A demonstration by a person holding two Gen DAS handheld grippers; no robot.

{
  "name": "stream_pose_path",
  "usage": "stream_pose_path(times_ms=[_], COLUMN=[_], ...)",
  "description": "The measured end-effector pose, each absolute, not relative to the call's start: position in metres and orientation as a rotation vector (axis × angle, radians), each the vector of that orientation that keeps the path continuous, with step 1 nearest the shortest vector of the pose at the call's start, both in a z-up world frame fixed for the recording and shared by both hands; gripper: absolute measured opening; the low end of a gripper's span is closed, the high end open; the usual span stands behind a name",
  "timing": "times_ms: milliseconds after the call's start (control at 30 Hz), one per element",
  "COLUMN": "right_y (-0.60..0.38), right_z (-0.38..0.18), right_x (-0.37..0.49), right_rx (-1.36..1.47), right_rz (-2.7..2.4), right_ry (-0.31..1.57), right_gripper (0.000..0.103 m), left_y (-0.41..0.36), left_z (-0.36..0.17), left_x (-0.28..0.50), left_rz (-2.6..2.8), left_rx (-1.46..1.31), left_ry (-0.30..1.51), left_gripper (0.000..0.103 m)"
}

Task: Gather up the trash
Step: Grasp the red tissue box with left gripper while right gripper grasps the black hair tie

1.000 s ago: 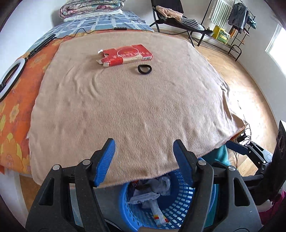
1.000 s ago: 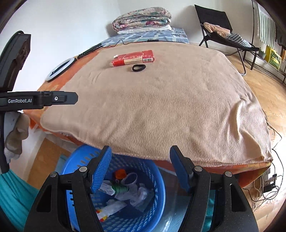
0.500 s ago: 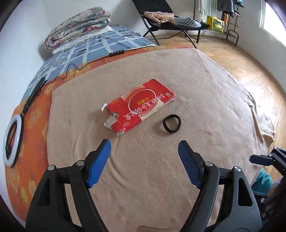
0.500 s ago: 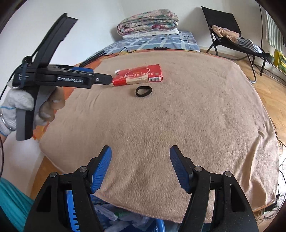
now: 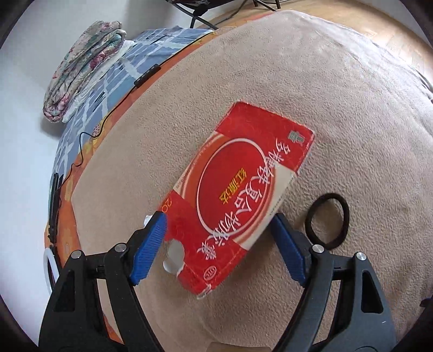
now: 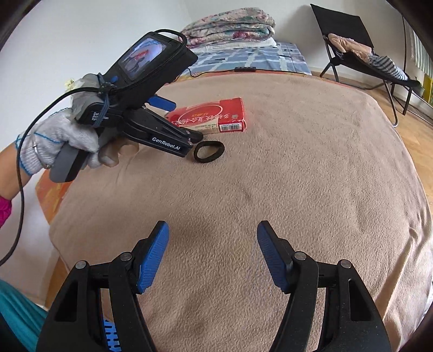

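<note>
- A flattened red carton (image 5: 238, 195) with white lettering, the piece of trash now being gone for, lies on a tan blanket (image 5: 338, 89) spread over a bed. Its near end is torn, with a grey flap showing.
- The left tongs (image 5: 219, 235) are spread wide, one blue pad on each side of the carton's near end, not yet closed on it. Whether the pads touch the cardboard cannot be told.
- One second ago these tongs hung over a blue basket of rubbish at the bed's edge; half a second ago they were partway across the blanket. They have now reached the carton, so the judgement is that the reach is over and closing to grip comes next.
- A black hair tie (image 5: 327, 220) lies just beside the carton, close to the right-hand pad. It may get pinched along with the carton.
- The right tongs (image 6: 213, 254) are also wide and hold nothing, hovering over bare blanket near the bed's edge, well apart from the carton.
- Only the right wrist view shows the gloved left hand (image 6: 56, 140) holding its tool, the carton's barcode edge, and a folding chair (image 6: 357, 46) beyond the bed.
- Only the left wrist view shows the carton's torn end and how the pads straddle it.
- Folded quilts (image 6: 230, 24) sit at the far end of the bed in both views.
</note>
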State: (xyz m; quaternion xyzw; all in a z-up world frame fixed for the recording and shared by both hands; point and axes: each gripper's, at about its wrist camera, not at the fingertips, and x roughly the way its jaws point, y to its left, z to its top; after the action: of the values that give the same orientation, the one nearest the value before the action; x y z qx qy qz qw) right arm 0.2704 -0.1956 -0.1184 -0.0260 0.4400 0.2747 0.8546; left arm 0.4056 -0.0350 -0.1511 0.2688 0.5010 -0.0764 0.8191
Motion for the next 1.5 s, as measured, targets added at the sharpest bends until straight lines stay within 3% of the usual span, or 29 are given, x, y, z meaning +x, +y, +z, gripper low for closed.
stream_pose_path(times_ms=[67, 167, 500, 800, 1233, 1500], right_y=[-0.196, -0.196, -0.179, -0.162, -0.152, -0.151], right_z=[-0.119, -0.12, -0.124, -0.12, -0.124, -0.128], right_x=[0.274, 0.278, 0.29, 0.313, 0.322, 0.334], right_rx=[-0.046, -0.027, -0.046, -0.038, -0.058, -0.058], right_rz=[0.579, 0.587, 0.602, 0.597, 0.6, 0.601], right_ry=[0.929, 0.936, 0.937, 0.941, 0.965, 0.964], right_gripper=[0.067, 0.067, 0.067, 0.067, 0.067, 0.067], left_y=[-0.032, -0.028, 0.004, 0.028, 0.013, 0.007], left_z=[-0.15, -0.152, -0.158, -0.148, -0.145, -0.151], left_x=[0.414, 0.424, 0.448, 0.435, 0.438, 0.459], left_rz=[-0.17, -0.166, -0.239, -0.216, -0.235, -0.197], left_rx=[0.565, 0.566, 0.23, 0.092, 0.13, 0.099], left_ry=[1.072, 1.08, 1.133, 1.081, 1.139, 1.149], left_gripper=[0.088, 0.103, 0.103, 0.077, 0.09, 0.091])
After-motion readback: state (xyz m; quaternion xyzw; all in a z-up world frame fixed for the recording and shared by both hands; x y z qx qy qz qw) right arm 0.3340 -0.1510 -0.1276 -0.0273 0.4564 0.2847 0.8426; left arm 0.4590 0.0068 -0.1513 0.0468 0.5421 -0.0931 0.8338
